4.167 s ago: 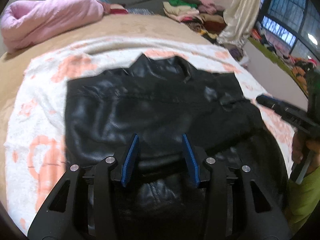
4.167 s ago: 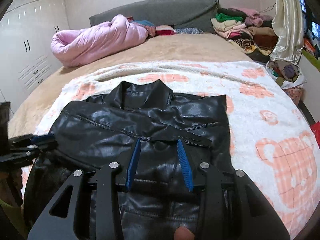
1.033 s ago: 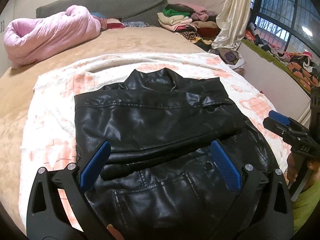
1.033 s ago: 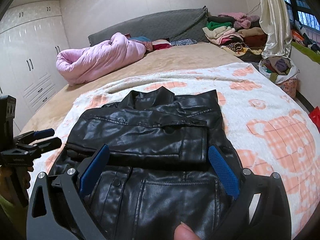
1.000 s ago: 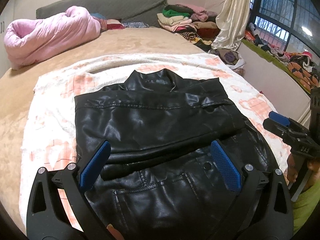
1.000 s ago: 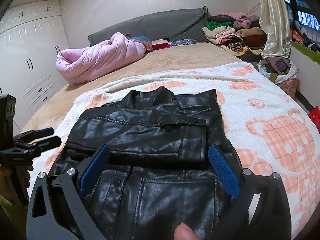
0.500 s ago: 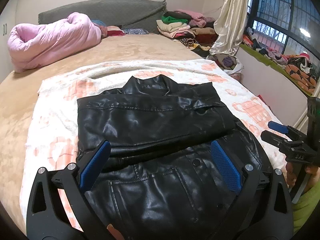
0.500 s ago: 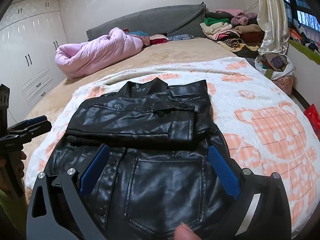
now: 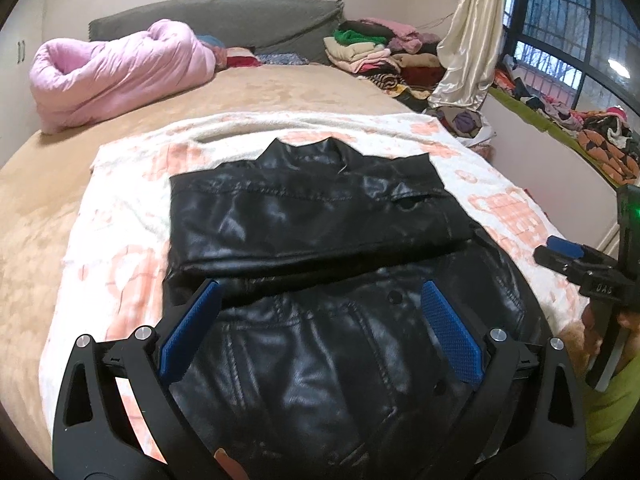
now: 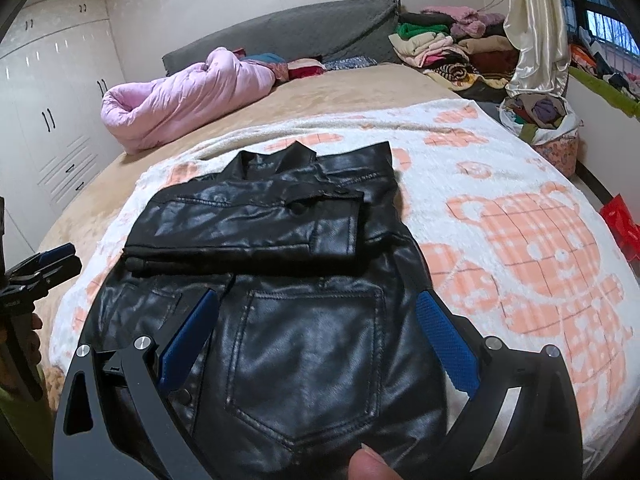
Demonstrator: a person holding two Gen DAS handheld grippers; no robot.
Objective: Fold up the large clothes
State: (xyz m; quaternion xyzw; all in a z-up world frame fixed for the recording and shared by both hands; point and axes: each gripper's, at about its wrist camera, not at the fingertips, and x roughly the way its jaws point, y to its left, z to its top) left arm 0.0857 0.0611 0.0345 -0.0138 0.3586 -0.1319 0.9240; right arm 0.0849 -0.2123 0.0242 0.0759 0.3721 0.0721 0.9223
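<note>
A black leather jacket [image 9: 312, 240] lies flat on a white blanket with orange bears [image 9: 120, 264], collar at the far end, both sleeves folded across its chest. It also shows in the right wrist view [image 10: 288, 264]. My left gripper [image 9: 320, 320] is open and empty, held above the jacket's near hem. My right gripper [image 10: 316, 332] is open and empty above the hem on the right side. Each gripper shows at the edge of the other's view: the right one [image 9: 568, 256], the left one [image 10: 48, 264].
The blanket [image 10: 520, 240] covers a tan bed [image 9: 280, 92]. A pink duvet [image 9: 116, 72] lies at the far left. Stacked folded clothes [image 9: 372, 48] sit at the far right by a curtain [image 9: 468, 40]. White wardrobes [image 10: 48, 112] stand at the left.
Both grippers have opened wide since 4.2 s ago and let go of the sleeves. Over the last second both have drawn back toward the jacket's hem.
</note>
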